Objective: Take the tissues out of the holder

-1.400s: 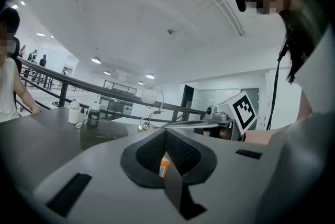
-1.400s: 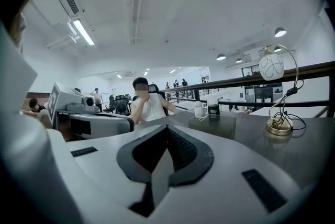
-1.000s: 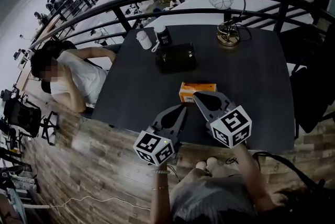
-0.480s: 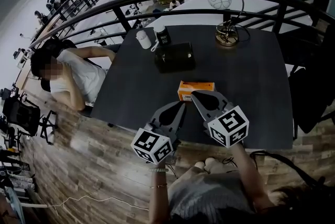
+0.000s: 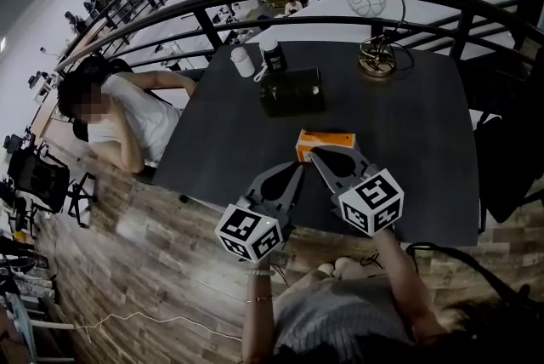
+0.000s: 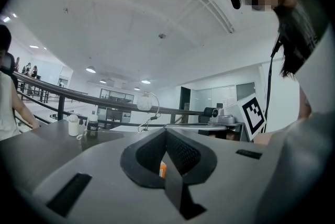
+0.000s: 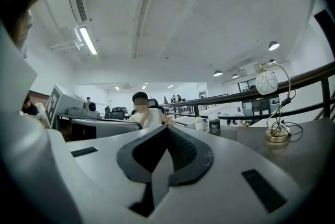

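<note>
Dark table (image 5: 425, 133) | one orange box (image 5: 325, 139) | left claw (image 5: 297, 171), right claw (image 5: 314, 155): both closed, empty

The tissue pack (image 5: 324, 143) is glowing orange on the charcoal bench (image 5: 416, 141). The holder (image 5: 291, 92) is sitting black and the bottle (image 5: 243, 61) is showing white. The left gripper (image 5: 297, 172) and right gripper (image 5: 315, 155) are showing grey bodies with black-and-white square markers.

Dark table (image 5: 425, 141), centre of frame. Globe lamp on a curved brass stand (image 5: 375, 56), upper right of the tabletop. White bottle (image 5: 243, 61) and dark white-capped jar (image 5: 274, 54), side by side, upper left of the tabletop. Seated person in white top (image 5: 127, 117), left. Black railing (image 5: 255, 1), top.
</note>
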The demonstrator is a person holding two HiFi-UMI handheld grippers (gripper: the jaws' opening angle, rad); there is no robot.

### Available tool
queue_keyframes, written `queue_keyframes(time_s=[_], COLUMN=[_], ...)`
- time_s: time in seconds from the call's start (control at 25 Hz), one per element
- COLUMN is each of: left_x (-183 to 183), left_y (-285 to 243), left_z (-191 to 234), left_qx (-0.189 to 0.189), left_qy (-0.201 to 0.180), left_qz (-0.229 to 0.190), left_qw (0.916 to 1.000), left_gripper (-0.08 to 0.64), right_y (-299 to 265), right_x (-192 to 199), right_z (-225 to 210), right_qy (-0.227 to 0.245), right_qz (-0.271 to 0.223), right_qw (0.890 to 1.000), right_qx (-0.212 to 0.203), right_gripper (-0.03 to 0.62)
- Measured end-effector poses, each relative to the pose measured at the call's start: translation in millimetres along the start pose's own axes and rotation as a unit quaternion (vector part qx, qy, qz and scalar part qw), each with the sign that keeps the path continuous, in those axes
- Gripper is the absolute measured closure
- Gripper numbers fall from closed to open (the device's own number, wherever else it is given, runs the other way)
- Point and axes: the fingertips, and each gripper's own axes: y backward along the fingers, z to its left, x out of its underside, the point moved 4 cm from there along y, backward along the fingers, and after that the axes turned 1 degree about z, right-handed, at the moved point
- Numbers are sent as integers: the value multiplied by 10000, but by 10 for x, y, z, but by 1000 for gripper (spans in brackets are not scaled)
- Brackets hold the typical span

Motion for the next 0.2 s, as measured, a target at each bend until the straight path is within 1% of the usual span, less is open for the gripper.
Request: queue_keyframes(time_s=[0.2], left_x=[-15], left_y=[8], left_z=[27], left_qx=[-13], left_qy=[-40], left_qz=[3], left_qw=[10000], left_gripper=[552], right_y=[5], right_x=[2], right_z=[-56], right_qy=[-20], right_qz=[-35], right_qw=[10000], right_qx=[33], right_gripper=[579])
